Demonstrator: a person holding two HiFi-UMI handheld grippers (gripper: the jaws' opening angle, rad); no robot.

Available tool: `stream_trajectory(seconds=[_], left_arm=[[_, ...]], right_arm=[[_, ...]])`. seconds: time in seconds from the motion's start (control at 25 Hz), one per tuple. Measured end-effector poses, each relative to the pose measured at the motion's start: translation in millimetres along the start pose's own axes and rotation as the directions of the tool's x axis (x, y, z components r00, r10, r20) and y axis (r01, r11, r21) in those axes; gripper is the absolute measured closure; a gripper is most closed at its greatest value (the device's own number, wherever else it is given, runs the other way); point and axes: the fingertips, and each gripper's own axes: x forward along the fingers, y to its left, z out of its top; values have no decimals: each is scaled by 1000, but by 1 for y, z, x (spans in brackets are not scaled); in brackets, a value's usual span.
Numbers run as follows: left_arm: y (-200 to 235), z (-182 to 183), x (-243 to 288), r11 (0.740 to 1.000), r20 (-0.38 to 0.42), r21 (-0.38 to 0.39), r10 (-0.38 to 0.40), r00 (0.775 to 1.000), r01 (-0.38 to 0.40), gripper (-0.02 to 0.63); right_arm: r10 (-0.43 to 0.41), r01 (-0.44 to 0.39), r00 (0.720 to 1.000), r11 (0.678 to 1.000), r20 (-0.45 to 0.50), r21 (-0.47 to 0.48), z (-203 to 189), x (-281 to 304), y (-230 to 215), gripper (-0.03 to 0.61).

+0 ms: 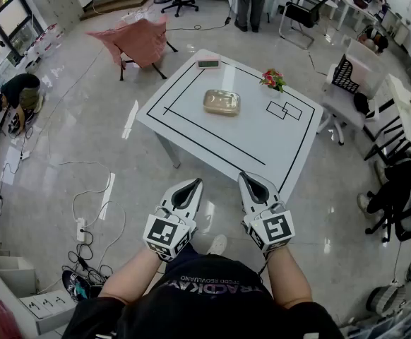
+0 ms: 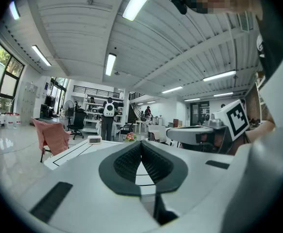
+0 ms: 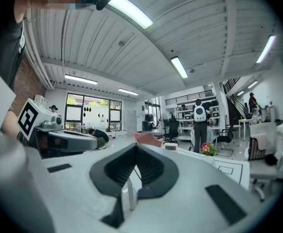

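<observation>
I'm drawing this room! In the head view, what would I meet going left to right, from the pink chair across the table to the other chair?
pink-draped chair → tan container → flowers → chair with the black back

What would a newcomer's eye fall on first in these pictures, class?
First, the left tool and right tool, side by side low in the head view, both shut and empty. Beyond them stands a white table marked with black lines, with a golden container near its middle and flowers at its far edge.
</observation>
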Motion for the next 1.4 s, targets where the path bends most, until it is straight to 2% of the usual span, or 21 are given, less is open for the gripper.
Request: stream_trajectory(seconds=[0.44, 0.52, 0.6, 0.68, 0.76, 1.08, 1.4], left_arm=[[0, 0, 11, 1000, -2, -13, 3, 1000, -3, 609], [0, 0, 14, 1000, 3, -20, -3, 1000, 3, 603], [-1, 0, 18, 999, 6, -23, -22, 1000, 22, 548], [0, 0, 24, 999, 5, -18, -44, 999, 44, 450], [4, -1, 30, 998, 1, -10, -58, 998, 58, 396], [53, 4, 52, 993, 2, -20, -116, 993, 116, 379], [123, 5, 83, 979, -24, -46, -199, 980, 198, 379]], right_arm=[[6, -7, 999, 1000, 39, 11, 5, 1, -9, 578], [13, -15, 998, 999, 54, 39, 5, 1, -12, 577], [23, -30, 997, 995, 80, 90, 7, 1, -16, 516], [22, -37, 995, 988, 102, 148, 8, 4, -21, 439], [8, -31, 993, 980, 114, 195, 9, 8, -27, 412], [-83, 48, 992, 946, 95, 321, 1, 53, -49, 405], [-171, 148, 985, 929, 38, 341, -10, 124, -60, 405]])
